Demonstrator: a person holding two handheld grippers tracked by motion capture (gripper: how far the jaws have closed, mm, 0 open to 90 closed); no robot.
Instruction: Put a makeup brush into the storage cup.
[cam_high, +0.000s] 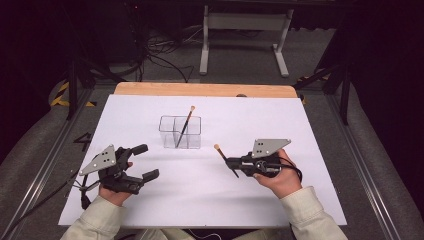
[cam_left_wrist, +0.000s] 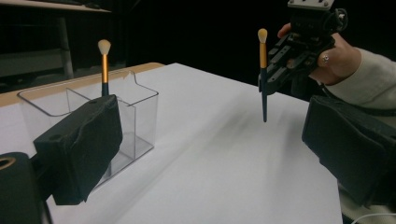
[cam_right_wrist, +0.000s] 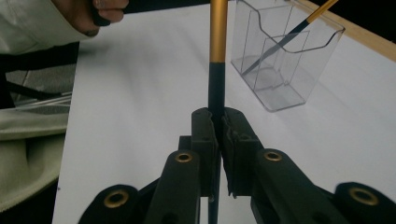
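Note:
A clear plastic organizer (cam_high: 180, 132) with compartments stands on the white mat. One makeup brush (cam_high: 185, 126) with a black and gold handle leans inside it, bristles up. My right gripper (cam_high: 231, 162) is shut on a second brush (cam_high: 224, 158), held above the mat to the right of the organizer, pale bristles pointing up and left. In the right gripper view that brush (cam_right_wrist: 217, 70) rises from between the closed jaws, with the organizer (cam_right_wrist: 280, 60) beyond it. My left gripper (cam_high: 145, 161) rests open at the mat's left front, nothing between its pads (cam_left_wrist: 79, 149).
The white mat (cam_high: 200, 200) covers a wooden table (cam_high: 205, 90). Metal rails run along both sides. Behind the table stand a white frame leg (cam_high: 204, 45) and cables on the floor.

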